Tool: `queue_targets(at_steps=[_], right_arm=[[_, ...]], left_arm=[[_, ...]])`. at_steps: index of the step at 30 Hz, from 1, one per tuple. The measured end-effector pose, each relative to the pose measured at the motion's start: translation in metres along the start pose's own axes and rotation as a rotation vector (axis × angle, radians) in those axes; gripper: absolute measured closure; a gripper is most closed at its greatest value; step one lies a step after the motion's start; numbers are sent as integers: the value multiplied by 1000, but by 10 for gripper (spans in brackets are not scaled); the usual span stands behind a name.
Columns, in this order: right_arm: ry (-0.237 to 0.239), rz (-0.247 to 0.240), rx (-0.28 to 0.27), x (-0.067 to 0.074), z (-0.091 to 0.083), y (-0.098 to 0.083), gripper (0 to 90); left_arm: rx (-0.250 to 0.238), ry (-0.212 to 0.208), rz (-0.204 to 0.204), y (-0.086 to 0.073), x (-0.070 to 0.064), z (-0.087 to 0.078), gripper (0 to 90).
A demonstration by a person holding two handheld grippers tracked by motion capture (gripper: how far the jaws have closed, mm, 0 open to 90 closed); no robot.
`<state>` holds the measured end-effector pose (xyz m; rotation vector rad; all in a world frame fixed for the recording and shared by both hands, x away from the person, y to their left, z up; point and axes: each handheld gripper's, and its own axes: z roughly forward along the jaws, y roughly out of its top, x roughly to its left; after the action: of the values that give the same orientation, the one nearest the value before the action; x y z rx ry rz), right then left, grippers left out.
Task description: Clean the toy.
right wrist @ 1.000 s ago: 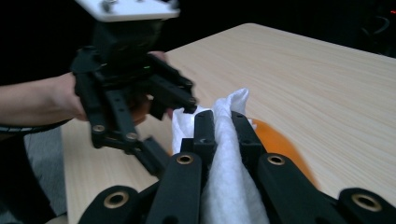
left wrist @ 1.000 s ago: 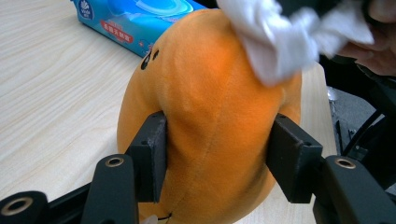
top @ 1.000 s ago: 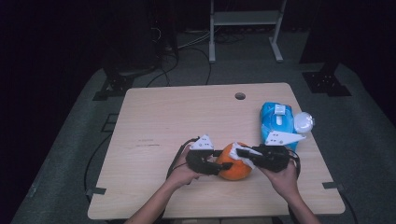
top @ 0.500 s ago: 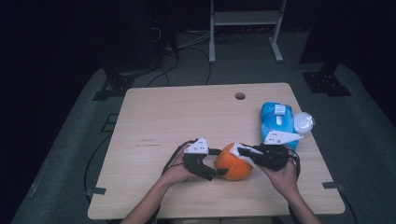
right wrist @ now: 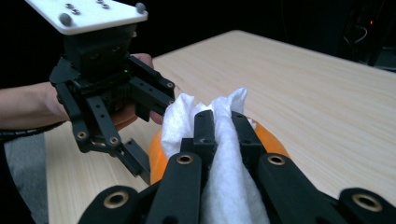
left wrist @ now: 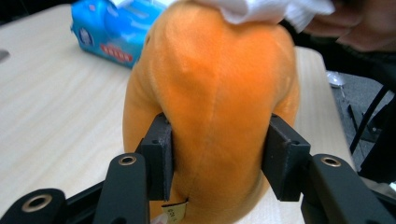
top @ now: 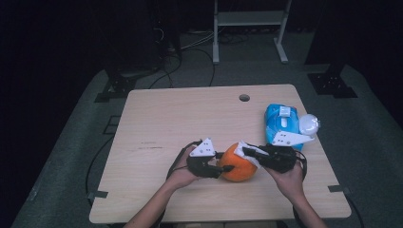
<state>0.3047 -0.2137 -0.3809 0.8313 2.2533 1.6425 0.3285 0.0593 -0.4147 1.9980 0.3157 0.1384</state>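
Your left gripper [left wrist: 217, 158] view shows what the high view hides: both pads, having just been closing, press the sides of the round orange plush toy [left wrist: 215, 93] near the table's [top: 190, 114] front edge. Your right gripper [right wrist: 223, 122] pinches a white wipe [right wrist: 224, 186] shut, resting atop the toy.

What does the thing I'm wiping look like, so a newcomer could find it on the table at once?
Start at the wooden table and go to its near edge, where the left gripper and right gripper meet. Clamped in the left one sits the orange plush toy, round and soft. Nothing else there is orange: the wipes pack is blue, the cloth white.
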Motion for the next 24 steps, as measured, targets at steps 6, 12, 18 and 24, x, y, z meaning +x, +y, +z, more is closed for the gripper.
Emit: queue_targets(at_steps=[6,12,18,24], right_arm=[[8,48,-8,-8,2,-5,825],[21,121,35,-16,15,-19,825],[20,46,34,0,14,-9,825],[-5,0,83,4,21,-9,825]], left_arm=[[27,18,28,9,-2,-13,520],[76,16,10,2,1,-10,513],[90,13,26,3,-5,3,481],[37,-6,24,1,-3,5,334]])
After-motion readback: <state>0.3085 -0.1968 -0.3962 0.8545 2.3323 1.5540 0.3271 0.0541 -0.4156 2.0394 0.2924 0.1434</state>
